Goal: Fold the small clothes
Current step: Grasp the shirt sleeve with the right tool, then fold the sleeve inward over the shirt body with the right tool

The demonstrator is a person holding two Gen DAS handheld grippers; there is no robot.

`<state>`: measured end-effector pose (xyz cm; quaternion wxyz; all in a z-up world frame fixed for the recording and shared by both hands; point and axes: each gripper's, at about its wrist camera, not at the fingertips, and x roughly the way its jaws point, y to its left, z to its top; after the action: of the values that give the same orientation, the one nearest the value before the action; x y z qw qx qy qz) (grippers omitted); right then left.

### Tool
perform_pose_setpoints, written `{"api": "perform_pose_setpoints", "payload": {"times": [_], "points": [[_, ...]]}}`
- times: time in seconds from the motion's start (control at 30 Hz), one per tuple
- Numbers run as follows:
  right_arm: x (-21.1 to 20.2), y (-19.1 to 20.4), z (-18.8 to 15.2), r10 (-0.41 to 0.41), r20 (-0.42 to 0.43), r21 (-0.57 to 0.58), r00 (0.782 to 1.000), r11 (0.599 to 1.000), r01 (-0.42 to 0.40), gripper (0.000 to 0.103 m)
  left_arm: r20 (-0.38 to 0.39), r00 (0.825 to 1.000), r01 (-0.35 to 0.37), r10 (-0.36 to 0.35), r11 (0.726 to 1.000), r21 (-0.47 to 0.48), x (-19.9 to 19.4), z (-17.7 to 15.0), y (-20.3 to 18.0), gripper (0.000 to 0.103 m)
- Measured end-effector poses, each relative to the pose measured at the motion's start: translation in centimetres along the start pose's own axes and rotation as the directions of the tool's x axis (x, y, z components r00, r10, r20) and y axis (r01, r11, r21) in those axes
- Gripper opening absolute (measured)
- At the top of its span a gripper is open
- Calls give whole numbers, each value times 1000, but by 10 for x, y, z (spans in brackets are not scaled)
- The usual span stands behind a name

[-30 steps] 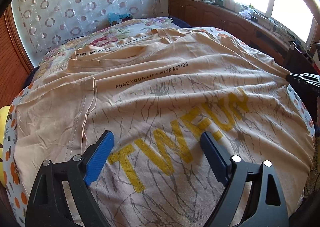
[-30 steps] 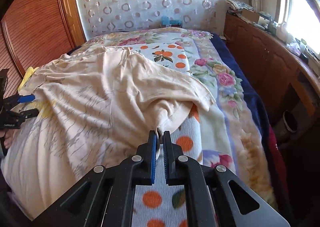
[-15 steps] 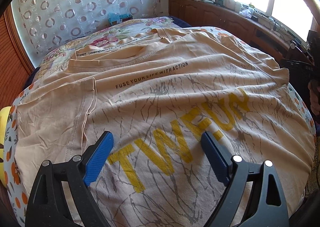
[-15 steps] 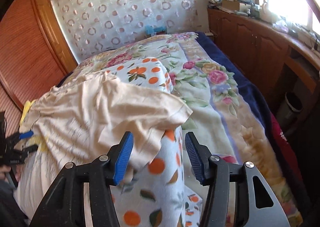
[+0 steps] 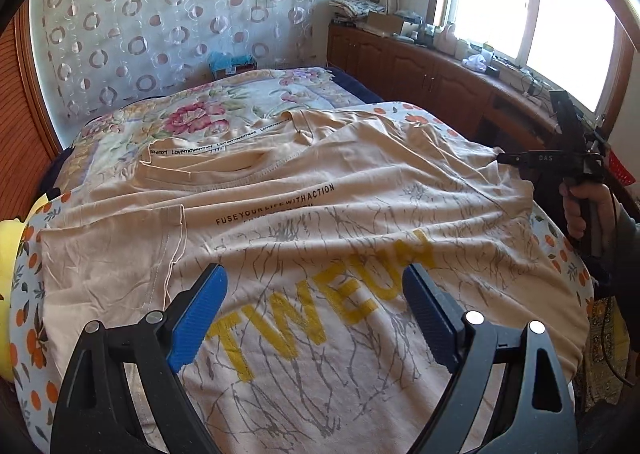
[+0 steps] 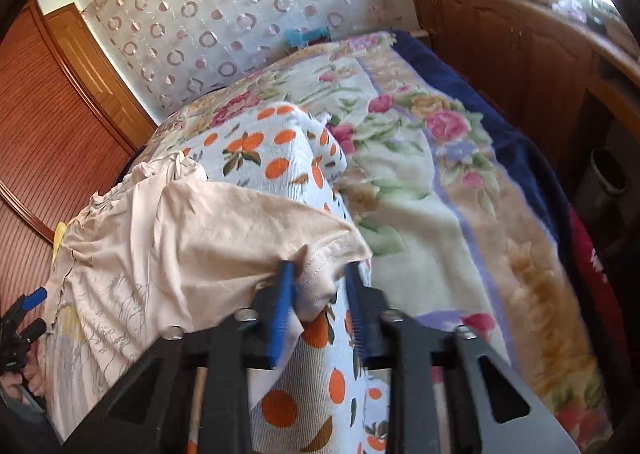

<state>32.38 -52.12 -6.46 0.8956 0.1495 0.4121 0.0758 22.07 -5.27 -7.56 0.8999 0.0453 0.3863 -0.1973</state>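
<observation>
Seeing cloth: I have a beige t-shirt [image 5: 320,222], soft and creased, with yellow block letters, lying flat on the orange-print sheet [image 6: 280,158].
Left gripper [image 5: 316,310]: spread wide above the print, gripping nothing.
Right gripper [image 6: 320,310]: jaws just closing, the stitched sleeve hem bunched between them.
Right view only: floral fleece blanket [image 6: 420,182].
Left view only: neckline tape lettering.

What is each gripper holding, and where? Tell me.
Right gripper: jaws have just been closing on the T-shirt sleeve hem. Left gripper: open, holding nothing.
</observation>
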Motion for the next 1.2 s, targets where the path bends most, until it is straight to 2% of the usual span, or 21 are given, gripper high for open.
{"api": "perform_pose_setpoints", "payload": {"times": [0.03, 0.2, 0.37, 0.47, 0.53, 0.57, 0.6, 0.67, 0.7, 0.8, 0.9, 1.03, 1.2], "points": [[-4, 6, 1, -3, 17, -22, 1000, 1000, 3, 5, 1, 1000, -1, 1, 1000, -1, -1, -1, 0, 90], [-25, 49, 6, 44, 78, -142, 996, 989, -33, 2, 7, 1000, -13, 13, 1000, -10, -5, -7, 5, 90], [-46, 122, 8, 161, 86, -290, 983, 948, -130, 2, 19, 999, -31, 32, 999, -24, -12, -12, 11, 90], [-47, 170, 5, 246, 39, -359, 969, 908, -216, 2, 26, 999, -35, 36, 999, -39, -16, -13, 17, 90], [-42, 196, 2, 321, -29, -349, 947, 884, -311, 3, 30, 999, -41, 42, 998, -48, -19, -15, 20, 90], [-38, 208, 0, 337, -64, -362, 939, 869, -337, 9, 31, 999, -43, 45, 998, -54, -20, -17, 22, 90], [-35, 216, -1, 332, -75, -386, 940, 860, -334, 15, 31, 998, -44, 46, 997, -60, -21, -18, 23, 90], [-33, 224, -5, 299, -54, -431, 953, 854, -293, 37, 31, 999, -42, 44, 997, -67, -21, -20, 25, 90], [-31, 223, -6, 292, -47, -431, 955, 857, -283, 39, 30, 999, -43, 45, 997, -69, -21, -21, 25, 90], [-23, 208, -9, 210, -12, -419, 978, 887, -196, 41, 24, 999, -41, 43, 997, -69, -19, -23, 26, 90], [-10, 188, -16, 122, -29, -391, 992, 912, -123, 41, 19, 999, -39, 40, 997, -61, -14, -21, 25, 90], [11, 172, -36, 57, -84, -366, 995, 927, -84, 41, 20, 999, -34, 35, 998, -45, -8, -14, 20, 90], [31, 179, -52, 45, -137, -361, 989, 928, -92, 39, 12, 1000, -14, 15, 999, -37, 0, -10, 12, 90]]}}
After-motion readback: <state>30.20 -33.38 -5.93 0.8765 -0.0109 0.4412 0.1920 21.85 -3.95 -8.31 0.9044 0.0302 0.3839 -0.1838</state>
